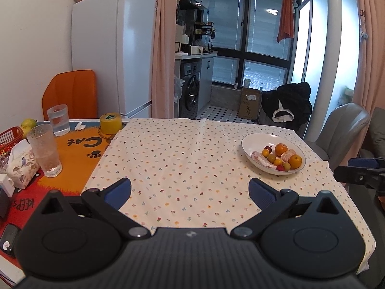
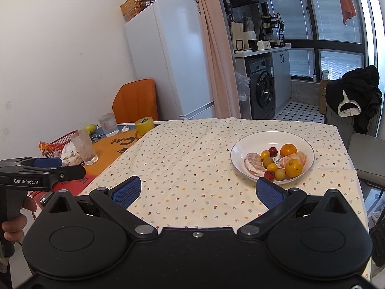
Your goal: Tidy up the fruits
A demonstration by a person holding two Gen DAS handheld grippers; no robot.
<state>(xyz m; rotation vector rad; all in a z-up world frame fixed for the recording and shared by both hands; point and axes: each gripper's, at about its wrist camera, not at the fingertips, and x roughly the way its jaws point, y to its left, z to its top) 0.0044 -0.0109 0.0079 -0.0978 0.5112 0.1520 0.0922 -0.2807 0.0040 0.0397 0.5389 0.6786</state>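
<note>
Fruits (image 2: 276,162) all heaped in bowl (image 2: 310,149) on cloth (image 2: 187,159), none loose nearby; left gripper (image 1: 190,191) and right gripper (image 2: 198,189) spread wide, empty, hovering short of it; fits either unsorted or gathered

Table (image 2: 346,192) under flowered cloth (image 2: 192,159) bears white fruit bowl (image 2: 243,144)

A glossy white ceramic bowl (image 2: 308,166) sits on matt flower-print cloth (image 2: 192,159) — beside it, ribbed clear glass tumblers (image 1: 45,151) and a smooth orange plastic mat (image 1: 74,154).
</note>
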